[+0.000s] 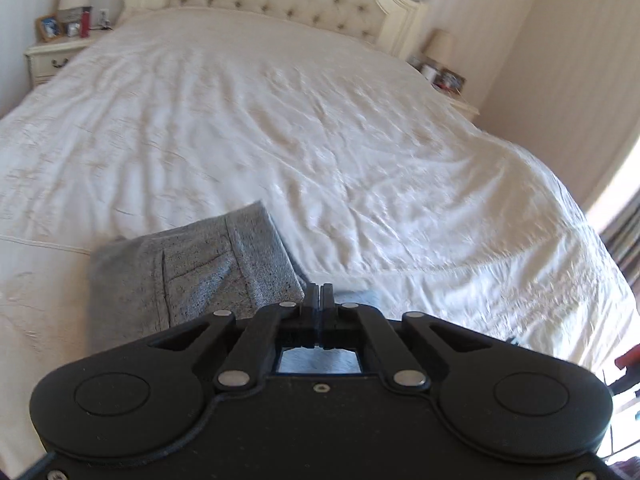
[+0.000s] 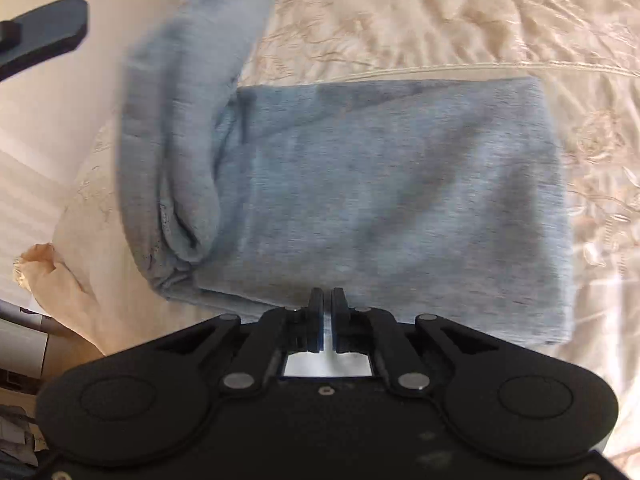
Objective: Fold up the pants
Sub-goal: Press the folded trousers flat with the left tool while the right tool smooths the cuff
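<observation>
Pants (image 2: pixel 392 200) folded on bed (image 1: pixel 320 120); left gripper (image 1: pixel 321 294) pinched closed on pants, right gripper (image 2: pixel 327 300) near-closed, grip unclear.

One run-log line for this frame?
stage: mid-fold | grey pants on bedspread, one end lifted | left tool: shut on pants | right tool: nearly shut, grip unclear
</observation>
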`<state>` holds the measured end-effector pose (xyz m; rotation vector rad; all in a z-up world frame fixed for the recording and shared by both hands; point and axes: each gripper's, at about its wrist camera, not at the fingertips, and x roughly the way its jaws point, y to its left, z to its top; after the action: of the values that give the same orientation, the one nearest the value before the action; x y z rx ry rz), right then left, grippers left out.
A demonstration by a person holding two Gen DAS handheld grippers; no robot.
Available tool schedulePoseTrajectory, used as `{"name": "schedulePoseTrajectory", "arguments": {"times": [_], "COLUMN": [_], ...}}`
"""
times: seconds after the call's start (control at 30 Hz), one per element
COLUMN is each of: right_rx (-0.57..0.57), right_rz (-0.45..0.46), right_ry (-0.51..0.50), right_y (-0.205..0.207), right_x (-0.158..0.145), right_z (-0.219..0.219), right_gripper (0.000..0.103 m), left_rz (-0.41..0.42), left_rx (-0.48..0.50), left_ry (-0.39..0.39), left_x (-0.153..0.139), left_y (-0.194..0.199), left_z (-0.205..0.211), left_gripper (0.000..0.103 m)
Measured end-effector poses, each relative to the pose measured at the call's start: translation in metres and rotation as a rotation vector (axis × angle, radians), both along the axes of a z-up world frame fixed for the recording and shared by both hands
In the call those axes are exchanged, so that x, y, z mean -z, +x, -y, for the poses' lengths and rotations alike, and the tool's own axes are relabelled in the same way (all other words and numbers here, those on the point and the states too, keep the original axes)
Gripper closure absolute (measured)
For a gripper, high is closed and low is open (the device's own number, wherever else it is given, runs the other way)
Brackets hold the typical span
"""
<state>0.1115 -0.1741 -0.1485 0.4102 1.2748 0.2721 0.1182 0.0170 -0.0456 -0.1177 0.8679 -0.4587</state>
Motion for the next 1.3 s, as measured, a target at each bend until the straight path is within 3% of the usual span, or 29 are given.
{"name": "schedulePoseTrajectory", "arguments": {"times": [0.1,0.2,0.3,0.37,0.53,0.67,0.8,0.97,1.17,1.3], "right_rx": [0.047,0.061,0.076,0.085,0.071,0.025,0.010,0.002,0.035,0.046], "right_rz": [-0.027,-0.001,0.028,0.044,0.029,0.002,-0.055,-0.058,-0.091,-0.092], "right_ry": [-0.016,-0.034,-0.010,0.012,0.098,0.118,0.100,0.118,0.131,0.141], "right_y": [-0.002,0.003,0.014,0.026,0.066,0.096,0.108,0.115,0.124,0.122], "right_x": [0.005,-0.003,-0.011,-0.012,-0.008,0.006,0.021,0.027,0.041,0.042], "right_z": [0.039,0.065,0.084,0.087,0.058,0.039,0.026,0.018,0.011,0.011], "right_gripper": [0.098,0.093,0.088,0.075,0.071,0.066,0.063,0.061,0.060,0.060], "left_rz": [-0.100,-0.142,-0.135,-0.140,-0.245,-0.304,-0.345,-0.310,-0.386,-0.351], "left_rx": [0.103,0.089,0.022,-0.038,-0.172,-0.204,-0.253,-0.346,-0.405,-0.439], "left_ry": [0.061,0.070,0.094,0.152,0.262,0.307,0.271,0.268,0.273,0.222], "left_x": [0.040,0.049,0.045,0.049,0.082,0.107,0.122,0.111,0.124,0.112], "left_y": [0.003,-0.007,-0.012,-0.011,-0.011,-0.012,-0.012,-0.019,-0.026,-0.030], "left_z": [0.052,0.066,0.048,0.032,-0.010,-0.031,-0.048,-0.067,-0.092,-0.096], "left_gripper": [0.103,0.100,0.093,0.093,0.093,0.093,0.092,0.092,0.092,0.092]}}
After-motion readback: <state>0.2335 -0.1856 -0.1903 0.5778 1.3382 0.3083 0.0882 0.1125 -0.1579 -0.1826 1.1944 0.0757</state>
